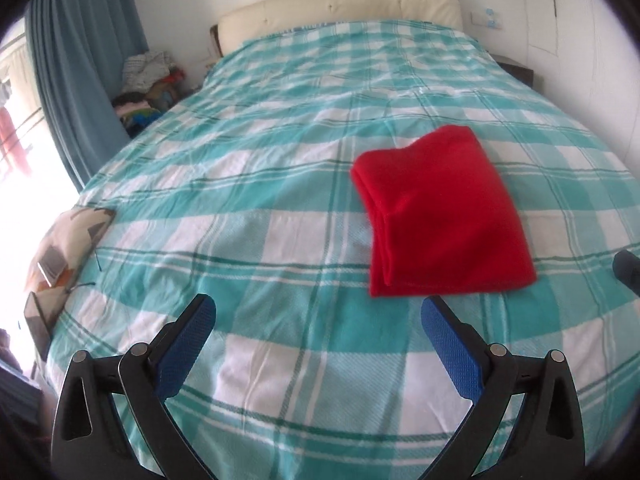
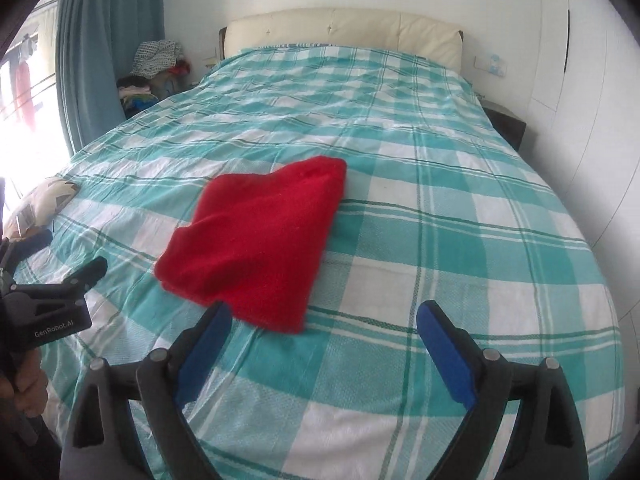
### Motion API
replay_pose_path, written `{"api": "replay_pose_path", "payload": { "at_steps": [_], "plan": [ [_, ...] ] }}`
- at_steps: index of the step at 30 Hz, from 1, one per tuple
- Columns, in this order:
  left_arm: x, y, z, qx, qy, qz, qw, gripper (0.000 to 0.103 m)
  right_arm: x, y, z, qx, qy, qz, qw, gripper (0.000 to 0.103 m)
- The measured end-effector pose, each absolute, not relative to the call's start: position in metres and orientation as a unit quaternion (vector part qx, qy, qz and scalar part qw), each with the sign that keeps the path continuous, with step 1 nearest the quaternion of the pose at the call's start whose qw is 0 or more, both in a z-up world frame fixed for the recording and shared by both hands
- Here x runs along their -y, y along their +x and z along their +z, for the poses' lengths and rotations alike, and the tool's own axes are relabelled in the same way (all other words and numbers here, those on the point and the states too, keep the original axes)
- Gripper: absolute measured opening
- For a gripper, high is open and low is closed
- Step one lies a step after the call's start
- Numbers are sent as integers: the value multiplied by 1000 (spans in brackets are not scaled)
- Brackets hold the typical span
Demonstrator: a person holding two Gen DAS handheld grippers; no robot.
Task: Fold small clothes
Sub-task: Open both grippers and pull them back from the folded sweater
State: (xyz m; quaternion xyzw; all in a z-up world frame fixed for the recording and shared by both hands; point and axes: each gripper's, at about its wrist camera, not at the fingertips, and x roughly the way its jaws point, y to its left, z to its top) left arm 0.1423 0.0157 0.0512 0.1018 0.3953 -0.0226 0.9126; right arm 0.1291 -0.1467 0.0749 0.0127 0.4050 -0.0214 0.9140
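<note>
A red garment (image 1: pixel 442 216) lies folded into a compact rectangle on the teal and white checked bedspread (image 1: pixel 248 208). It also shows in the right wrist view (image 2: pixel 260 246). My left gripper (image 1: pixel 318 308) is open and empty, hovering just in front of and left of the garment's near edge. My right gripper (image 2: pixel 324 316) is open and empty, above the bedspread at the garment's near right corner. The left gripper's black body (image 2: pixel 52 300) shows at the left edge of the right wrist view. A dark tip of the right gripper (image 1: pixel 628 270) shows at the right edge of the left wrist view.
A cream headboard (image 1: pixel 340 6) stands at the far end of the bed. A patterned pillow (image 1: pixel 68 248) lies at the bed's left edge. A pile of clothes (image 1: pixel 148 88) sits beside blue curtains (image 1: pixel 80 60). A dark nightstand (image 2: pixel 506 126) stands at the right.
</note>
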Motion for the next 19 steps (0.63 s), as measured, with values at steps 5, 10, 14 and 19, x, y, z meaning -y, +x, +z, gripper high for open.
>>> {"api": "replay_pose_path", "payload": {
  "at_steps": [5,10,14,19],
  "plan": [
    [-13,118,65,-381,93,-30,919,103,132,105,85,-405,-9,-33,914,93],
    [-7,104,73,-362,102,-21,926,103,127,95,90,-402,-20,-37,915,93],
    [-11,101,75,-369,90,-28,925,103,129,90,92,-401,-16,-43,915,93],
    [-14,95,77,-362,78,-32,928,103,129,87,94,-398,-11,-41,917,93]
  ]
}}
